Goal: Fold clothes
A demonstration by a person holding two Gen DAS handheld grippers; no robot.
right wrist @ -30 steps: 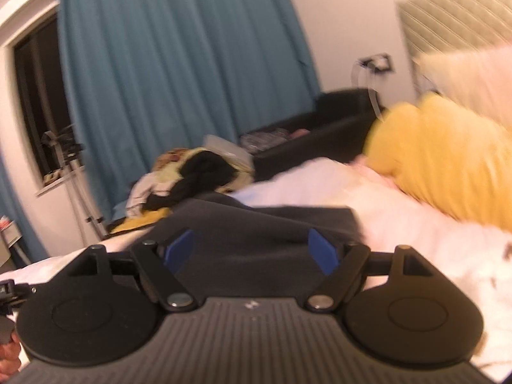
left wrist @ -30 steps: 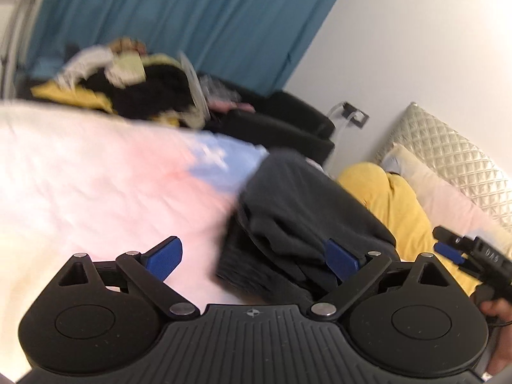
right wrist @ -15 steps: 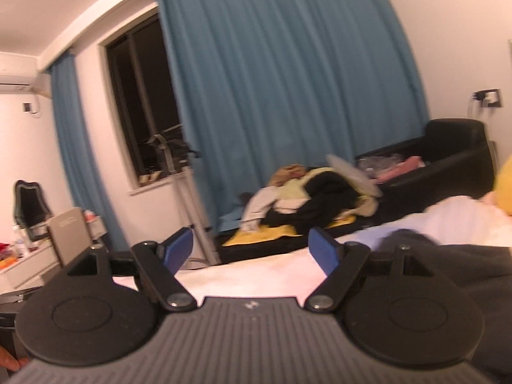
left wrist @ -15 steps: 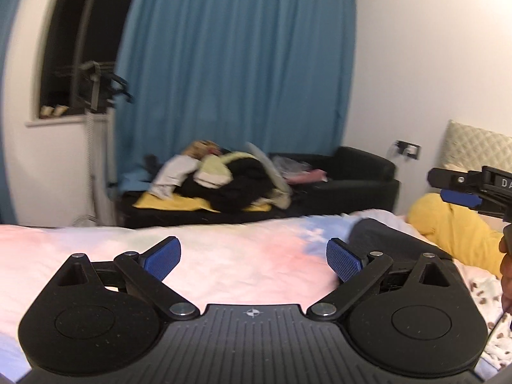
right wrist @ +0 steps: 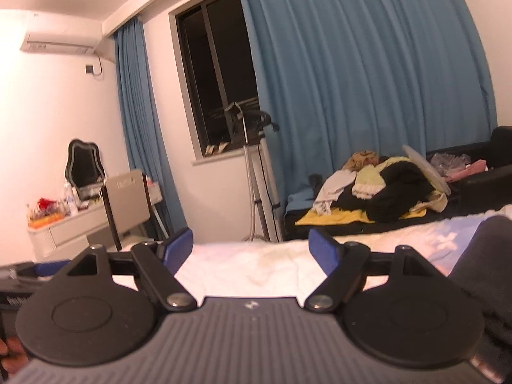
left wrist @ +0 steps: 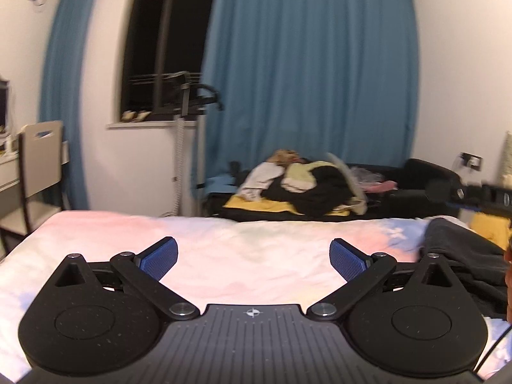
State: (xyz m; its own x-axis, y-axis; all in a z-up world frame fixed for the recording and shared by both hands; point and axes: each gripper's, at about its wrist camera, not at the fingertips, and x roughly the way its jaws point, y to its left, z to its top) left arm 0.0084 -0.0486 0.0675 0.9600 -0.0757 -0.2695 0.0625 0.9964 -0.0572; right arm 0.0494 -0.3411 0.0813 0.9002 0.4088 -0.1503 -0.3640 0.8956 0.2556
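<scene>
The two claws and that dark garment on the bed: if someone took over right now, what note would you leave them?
Left claw: open, empty, held above the pastel pink-and-white bedspread.
Right claw: open, empty, also over the bed.
The dark grey garment lies bunched on the bedspread's right side, off to the right of both claws; neither touches it.
A mixed heap of unfolded clothes sits on the black sofa beyond the bed.
Done: nothing visibly folded that I can confirm.
Left: probably grip the grey garment, spread and fold it, then the heap.
</scene>
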